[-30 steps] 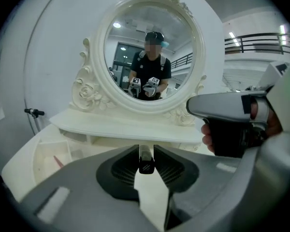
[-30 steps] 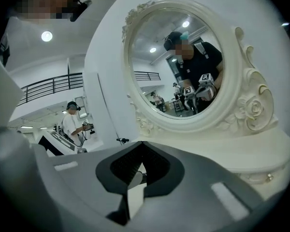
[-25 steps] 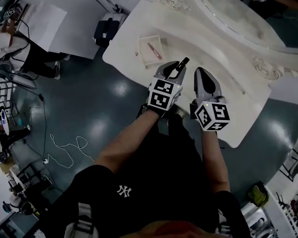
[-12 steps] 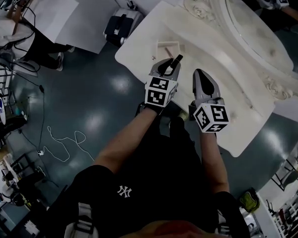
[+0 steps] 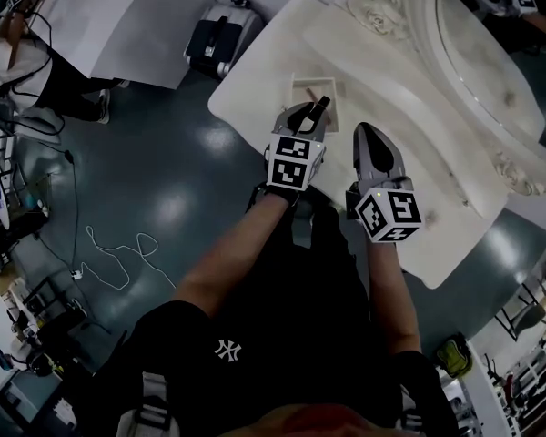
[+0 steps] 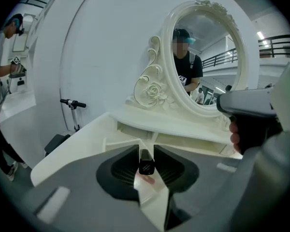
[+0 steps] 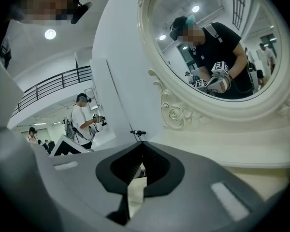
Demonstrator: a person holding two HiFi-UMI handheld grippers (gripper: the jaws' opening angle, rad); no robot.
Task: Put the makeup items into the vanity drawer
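Nearest us, the right tongs [image 5: 364, 135] hang over the tabletop [image 5: 428, 189] to the near right of the drawer [image 5: 294, 86]. Their jaws are pressed together with nothing between them, so they're spare for now.

Just beside them, closer to the drawer, the left tongs [image 5: 311, 116] are clamped on a tube [image 5: 321, 106]. It's small and dark with a pale label on its side. It's pinched across its body, and one end pokes out past the tips toward the drawer.

We judge the tube light and rigid, a smooth, rounded hard shell. It could twist or slide between the pads if we ease off early. The hold across the barrel looks like the right one, and we'd keep it firm until the tube is low inside the drawer. It shouldn't crush, but dropped onto the drawer floor it might crack or roll.

Next out, the drawer stands open, a shallow pale tray directly ahead of the left tongs. From the head view the tube's tip reaches about its near edge. A pink stick [image 5: 306, 92] lies inside, too small to name further. We reckon there's room beside it, so the tube should be laid flat next to it, not on top.

Beyond the drawer, the carved mirror [image 5: 478, 53] rises at the back.
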